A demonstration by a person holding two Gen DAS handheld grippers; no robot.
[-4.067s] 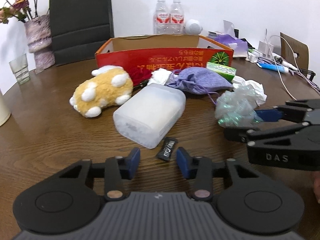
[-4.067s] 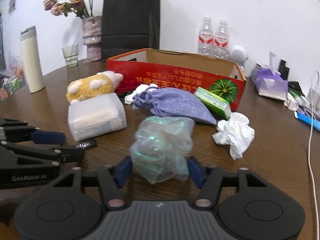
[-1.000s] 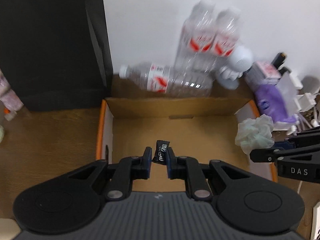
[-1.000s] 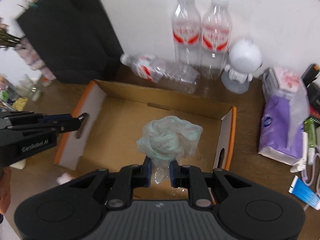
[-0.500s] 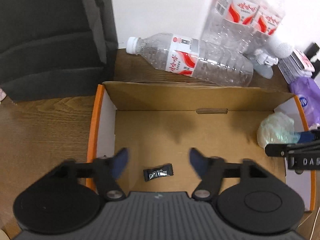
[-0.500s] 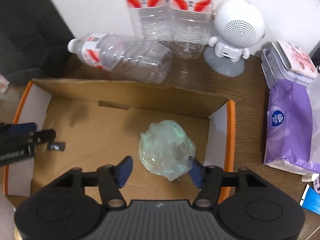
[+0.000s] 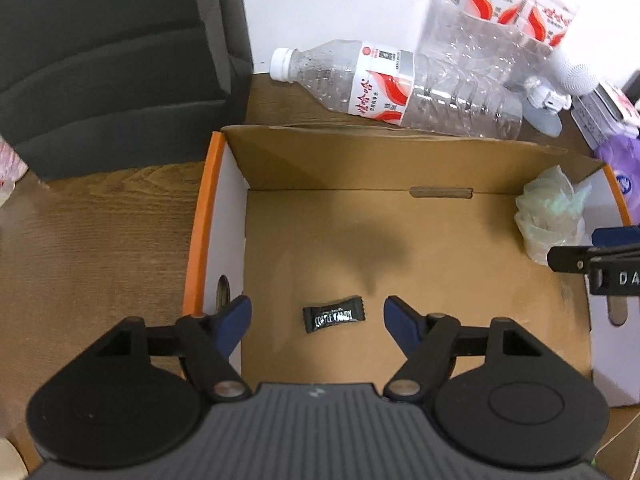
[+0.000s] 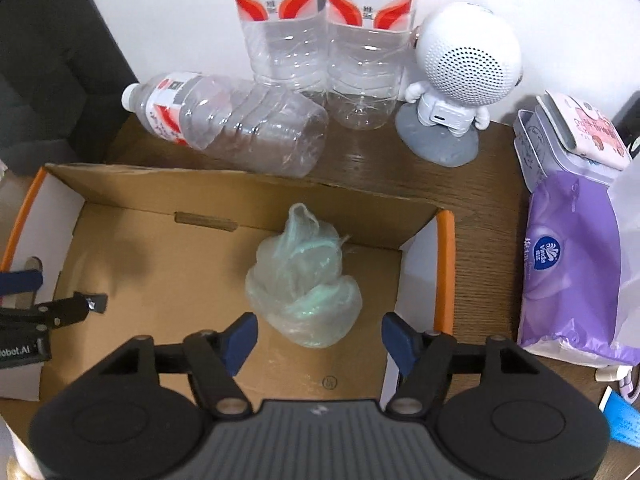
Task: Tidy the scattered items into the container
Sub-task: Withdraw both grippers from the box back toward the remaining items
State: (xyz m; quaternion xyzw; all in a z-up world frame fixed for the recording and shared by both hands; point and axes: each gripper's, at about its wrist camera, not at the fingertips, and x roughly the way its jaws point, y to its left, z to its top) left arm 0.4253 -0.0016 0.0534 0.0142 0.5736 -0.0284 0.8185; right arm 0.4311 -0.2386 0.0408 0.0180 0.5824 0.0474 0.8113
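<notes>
Both grippers hang over the open cardboard box (image 7: 400,168) (image 8: 120,188) with orange rims. A small black candy packet (image 7: 333,313) lies flat on the box floor between the spread fingers of my left gripper (image 7: 317,318), which is open and touches nothing. A crumpled pale green plastic bag (image 8: 304,284) (image 7: 548,216) rests on the floor near the right wall. My right gripper (image 8: 319,334) straddles its lower part with jaws opening; the blue pads stand clear of the bag.
Behind the box lies an empty water bottle (image 7: 392,84) on its side, with two upright bottles (image 8: 320,40) and a white astronaut speaker (image 8: 460,80) at the wall. A black bag (image 7: 112,60) stands at the back left. A purple tissue pack (image 8: 572,264) lies right of the box.
Both grippers sank toward the box and opened. The candy packet dropped from the left one onto the box floor, and the plastic bag left the right one and settled there.
</notes>
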